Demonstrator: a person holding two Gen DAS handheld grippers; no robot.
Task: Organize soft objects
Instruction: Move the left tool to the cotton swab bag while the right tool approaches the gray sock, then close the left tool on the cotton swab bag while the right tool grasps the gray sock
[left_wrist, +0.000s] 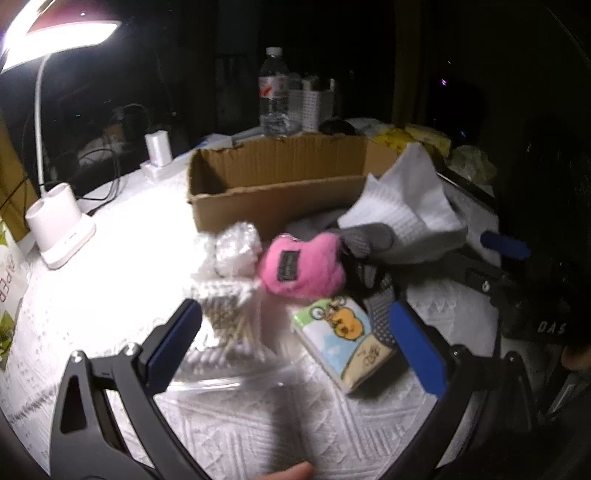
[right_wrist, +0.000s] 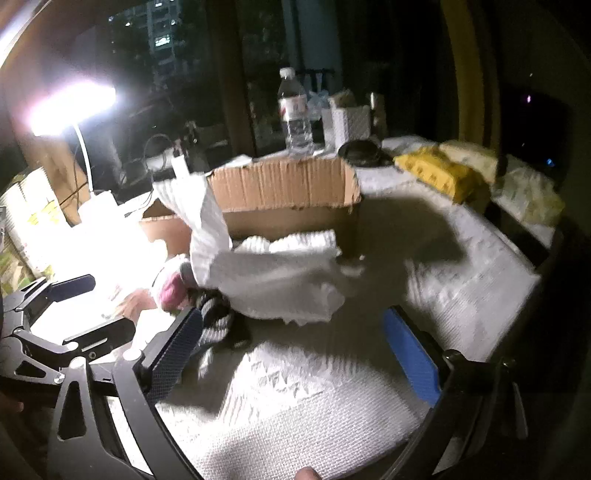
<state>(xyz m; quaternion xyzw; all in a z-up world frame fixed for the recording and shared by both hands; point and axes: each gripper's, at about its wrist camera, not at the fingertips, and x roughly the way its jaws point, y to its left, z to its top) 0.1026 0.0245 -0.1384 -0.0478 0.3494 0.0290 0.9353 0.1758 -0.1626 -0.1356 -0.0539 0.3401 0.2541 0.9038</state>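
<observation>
A pink plush pouch (left_wrist: 301, 267) lies on the white table cover, in front of an open cardboard box (left_wrist: 280, 184). A white cloth (left_wrist: 402, 206) is crumpled to its right, over a grey dotted glove (left_wrist: 373, 258). A bag of cotton swabs (left_wrist: 229, 306) and a cartoon tissue pack (left_wrist: 351, 343) lie close to my left gripper (left_wrist: 295, 347), which is open and empty above them. My right gripper (right_wrist: 295, 350) is open and empty, with the white cloth (right_wrist: 269, 269), the striped glove (right_wrist: 218, 325) and the box (right_wrist: 280, 199) ahead of it.
A white desk lamp (left_wrist: 61, 229) stands at the left, very bright. A water bottle (left_wrist: 274, 92) and a white holder (left_wrist: 316, 105) stand behind the box. Yellow and pale packets (right_wrist: 439, 173) lie at the back right. The other gripper (right_wrist: 55, 332) shows at the left.
</observation>
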